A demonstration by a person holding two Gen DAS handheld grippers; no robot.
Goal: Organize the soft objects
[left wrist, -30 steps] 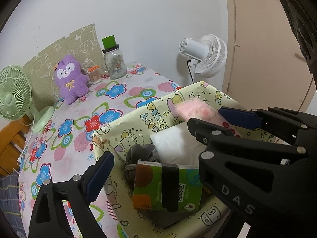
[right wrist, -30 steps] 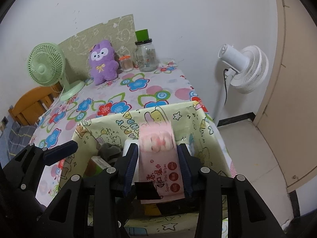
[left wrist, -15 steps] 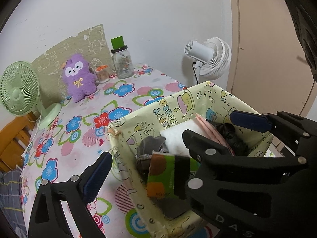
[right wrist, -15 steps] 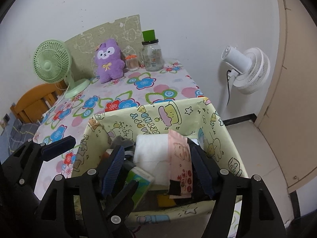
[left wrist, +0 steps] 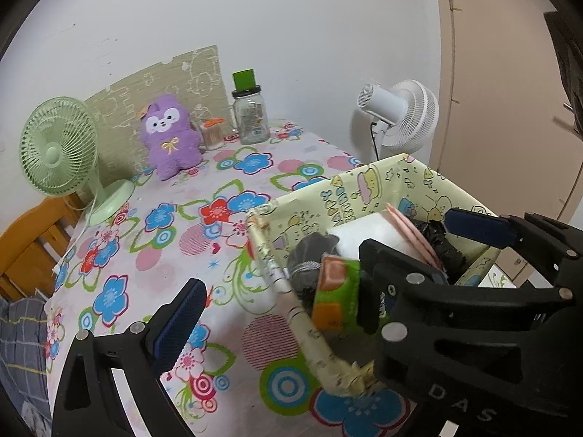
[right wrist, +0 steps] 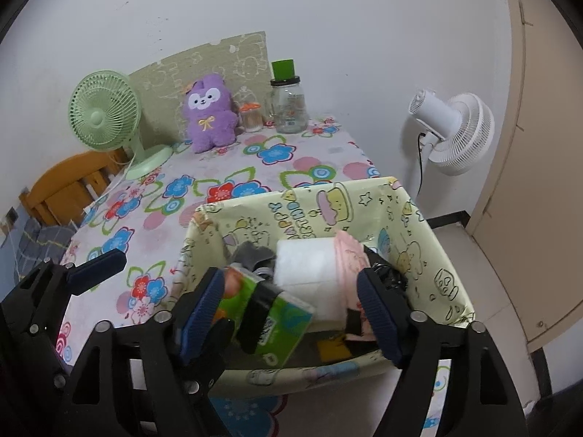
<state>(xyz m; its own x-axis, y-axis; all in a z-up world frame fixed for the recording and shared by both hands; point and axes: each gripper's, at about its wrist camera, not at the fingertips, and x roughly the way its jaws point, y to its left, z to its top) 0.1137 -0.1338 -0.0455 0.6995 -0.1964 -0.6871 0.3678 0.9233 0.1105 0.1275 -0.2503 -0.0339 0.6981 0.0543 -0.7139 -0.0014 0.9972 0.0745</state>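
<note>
In yellow cartoon-print box (right wrist: 419,251) at near corner of flowered counter (right wrist: 226,178): pink wipes pack (right wrist: 349,255) upright on edge, between white tissue roll (right wrist: 306,266) and black bag (right wrist: 390,276); green tissue pack (right wrist: 269,313) and grey cloth (right wrist: 251,253) at box's left. Right tongs (right wrist: 297,313) have just been opening, jaws now wide, pads clear of pink pack. Left tongs (left wrist: 320,273) open, straddling box's left wall. Purple plush (right wrist: 209,113) well apart at counter's far end, between green fan (right wrist: 105,116) and glass jar (right wrist: 289,105).

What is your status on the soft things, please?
Both grippers open, right just released. Pink wipes pack in box. Plush still out.
</note>
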